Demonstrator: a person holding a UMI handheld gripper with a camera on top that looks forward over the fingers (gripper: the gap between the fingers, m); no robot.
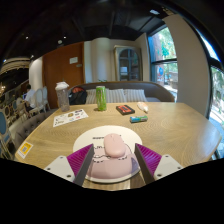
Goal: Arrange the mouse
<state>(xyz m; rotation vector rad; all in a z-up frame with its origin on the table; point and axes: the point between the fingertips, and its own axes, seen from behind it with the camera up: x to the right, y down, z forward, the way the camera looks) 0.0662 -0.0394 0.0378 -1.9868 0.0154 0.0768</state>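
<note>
A pale pink mouse [111,152] lies on a round white mouse pad [84,138] at the near side of the wooden table [175,125]. My gripper [113,168] reaches over the pad with a finger on each side of the mouse. Both magenta pads [150,157] press against the mouse's flanks, so the gripper is shut on it. The mouse's underside sits on or just above the pad; I cannot tell which. Its rear end is hidden below the fingers.
Beyond the pad stand a green can [101,97] and a clear jar [62,95], with a printed sheet [69,117] beside them. A dark red book [124,109] and a teal object [138,118] lie to the right. A sofa [120,94] runs behind the table.
</note>
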